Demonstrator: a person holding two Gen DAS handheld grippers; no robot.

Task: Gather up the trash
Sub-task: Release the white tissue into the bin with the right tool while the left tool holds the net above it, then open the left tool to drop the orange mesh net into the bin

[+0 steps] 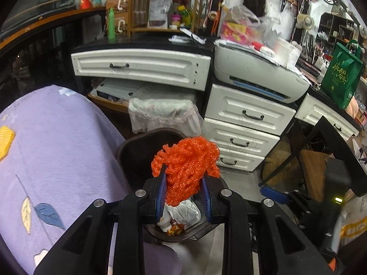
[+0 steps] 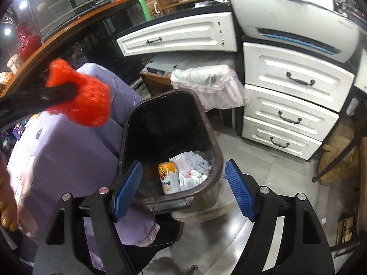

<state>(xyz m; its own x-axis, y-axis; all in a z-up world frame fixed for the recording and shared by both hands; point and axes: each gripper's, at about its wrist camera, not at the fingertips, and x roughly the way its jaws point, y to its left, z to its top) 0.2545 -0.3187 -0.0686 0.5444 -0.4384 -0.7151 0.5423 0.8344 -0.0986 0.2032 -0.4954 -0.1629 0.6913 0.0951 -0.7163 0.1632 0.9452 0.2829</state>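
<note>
Holding an orange foam fruit net [image 1: 185,169] clamped between its blue pads, the left gripper [image 1: 183,188] hovers above the dark waste bin [image 2: 215,167]. Right gripper [image 2: 183,190]: fingers spread apart, empty, just over the bin's near rim. Already inside lie a drink can [image 2: 169,177] bearing an orange-slice emblem, its lettering too small to read, and crumpled white paper [image 2: 195,167]. Remaining, by judgement: releasing the net. A green tote bag [image 1: 341,73] carries illegible script.
</note>
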